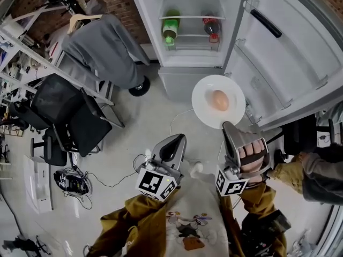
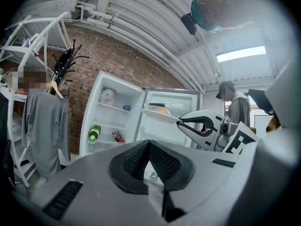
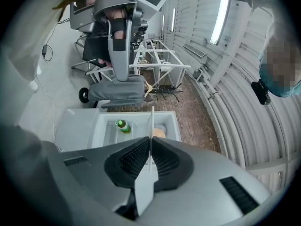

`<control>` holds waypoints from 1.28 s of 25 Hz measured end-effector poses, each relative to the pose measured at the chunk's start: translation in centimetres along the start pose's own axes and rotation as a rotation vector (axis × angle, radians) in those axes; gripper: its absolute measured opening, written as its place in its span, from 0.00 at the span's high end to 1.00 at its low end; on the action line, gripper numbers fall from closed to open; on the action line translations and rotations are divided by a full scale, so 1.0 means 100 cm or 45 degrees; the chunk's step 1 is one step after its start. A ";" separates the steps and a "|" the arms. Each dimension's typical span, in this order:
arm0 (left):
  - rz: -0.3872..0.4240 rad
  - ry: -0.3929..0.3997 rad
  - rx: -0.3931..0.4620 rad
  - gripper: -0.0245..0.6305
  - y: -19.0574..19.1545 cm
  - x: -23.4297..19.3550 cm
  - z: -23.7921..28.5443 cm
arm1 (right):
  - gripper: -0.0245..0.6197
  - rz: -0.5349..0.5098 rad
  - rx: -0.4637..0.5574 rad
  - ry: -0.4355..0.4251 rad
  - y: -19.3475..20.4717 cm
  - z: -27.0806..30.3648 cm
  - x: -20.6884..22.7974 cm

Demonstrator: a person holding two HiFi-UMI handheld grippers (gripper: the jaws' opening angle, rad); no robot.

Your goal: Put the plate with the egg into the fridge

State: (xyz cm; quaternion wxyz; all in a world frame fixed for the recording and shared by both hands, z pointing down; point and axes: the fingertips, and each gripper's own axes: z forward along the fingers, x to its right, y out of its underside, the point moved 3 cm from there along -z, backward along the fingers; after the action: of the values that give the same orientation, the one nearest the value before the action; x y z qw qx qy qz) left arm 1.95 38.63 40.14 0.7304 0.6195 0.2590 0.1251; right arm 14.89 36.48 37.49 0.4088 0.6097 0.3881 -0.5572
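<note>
A white plate [image 1: 206, 103] with a brown egg [image 1: 220, 100] on it hangs level in front of the open fridge [image 1: 187, 63]. My right gripper [image 1: 229, 126] is shut on the plate's near rim. From the right gripper view the plate [image 3: 151, 121] shows edge-on between the pads, with the egg [image 3: 159, 133] beside it. My left gripper [image 1: 177, 141] floats to the left of the plate, apart from it, shut with nothing in it. In the left gripper view the plate [image 2: 157, 116] and right gripper [image 2: 181, 121] show ahead of the shut left gripper [image 2: 149, 145].
The fridge door [image 1: 289, 52] stands swung open to the right. A green bottle [image 1: 170, 31] and a red-capped bottle [image 1: 210, 25] stand on a fridge shelf. A grey garment [image 1: 102, 47] hangs on a rack at the left, by a black chair [image 1: 69, 111]. A person [image 2: 237, 109] stands nearby.
</note>
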 end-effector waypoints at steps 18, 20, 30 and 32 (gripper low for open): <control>-0.037 0.062 0.003 0.95 -0.029 -0.109 0.120 | 0.93 -0.032 -0.046 -0.038 0.022 0.147 -0.023; -0.046 0.073 -0.001 0.95 -0.035 -0.128 0.132 | 0.93 -0.036 -0.063 -0.045 0.020 0.169 -0.023; -0.072 0.113 0.013 0.95 -0.069 -0.222 0.169 | 0.93 -0.079 -0.136 -0.059 0.005 0.256 -0.018; -0.069 0.135 0.019 0.95 -0.074 -0.230 0.174 | 0.93 -0.085 -0.147 -0.066 0.002 0.266 -0.018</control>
State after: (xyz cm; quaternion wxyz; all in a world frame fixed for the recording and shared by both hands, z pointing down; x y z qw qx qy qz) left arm -8.97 10.92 39.79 0.7141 0.6103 0.3148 0.1359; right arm 5.29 11.61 38.10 0.4346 0.5573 0.4291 -0.5626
